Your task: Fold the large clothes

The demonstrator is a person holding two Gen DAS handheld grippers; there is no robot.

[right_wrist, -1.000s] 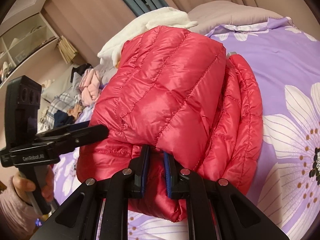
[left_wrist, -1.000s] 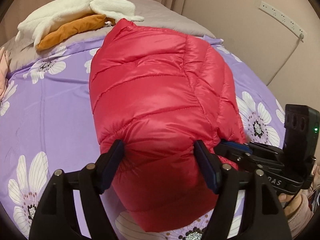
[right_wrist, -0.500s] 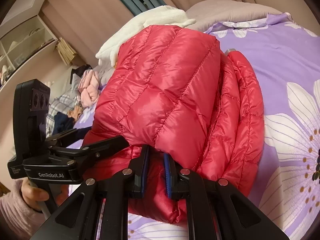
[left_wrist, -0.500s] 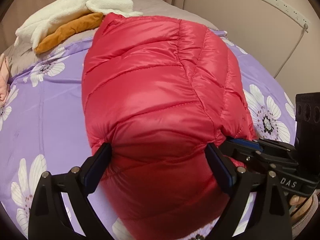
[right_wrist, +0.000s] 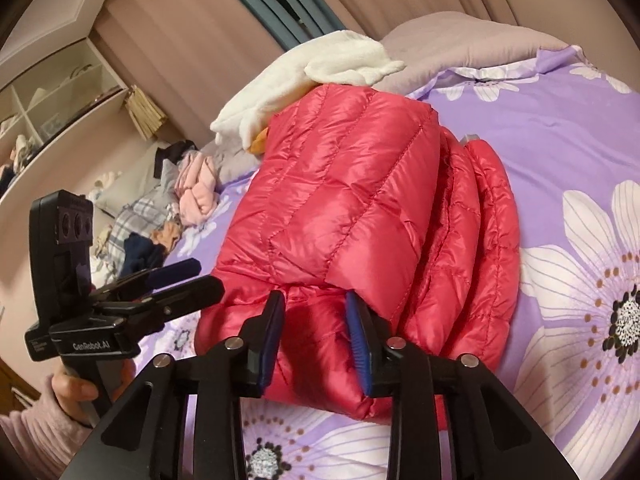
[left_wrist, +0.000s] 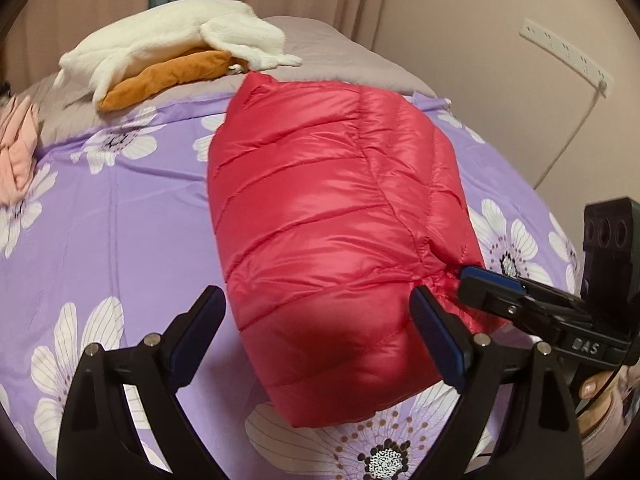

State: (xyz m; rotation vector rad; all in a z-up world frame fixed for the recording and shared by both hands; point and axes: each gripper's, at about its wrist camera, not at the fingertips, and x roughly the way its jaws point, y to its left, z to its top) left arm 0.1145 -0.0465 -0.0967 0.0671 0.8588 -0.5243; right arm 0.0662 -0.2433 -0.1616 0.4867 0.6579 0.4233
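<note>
Both wrist views look closely down, perhaps crosswise, sharing the red jacket (left_wrist: 340, 216).

red puffer jacket (left_wrist: 336, 232): 1 | hand-held gripper: 2, left hand-held gripper (left_wrist: 316, 320) and right hand-held gripper (right_wrist: 314, 320) | bed (left_wrist: 120, 220): 1 | white fleece garment (left_wrist: 172, 46): 1 | orange garment (left_wrist: 164, 80): 1 | pink garment (left_wrist: 16, 152): 1 | grey pillow (right_wrist: 460, 44): 1 | wall power strip (left_wrist: 566, 54): 1 | shelf unit (right_wrist: 52, 92): 1
</note>
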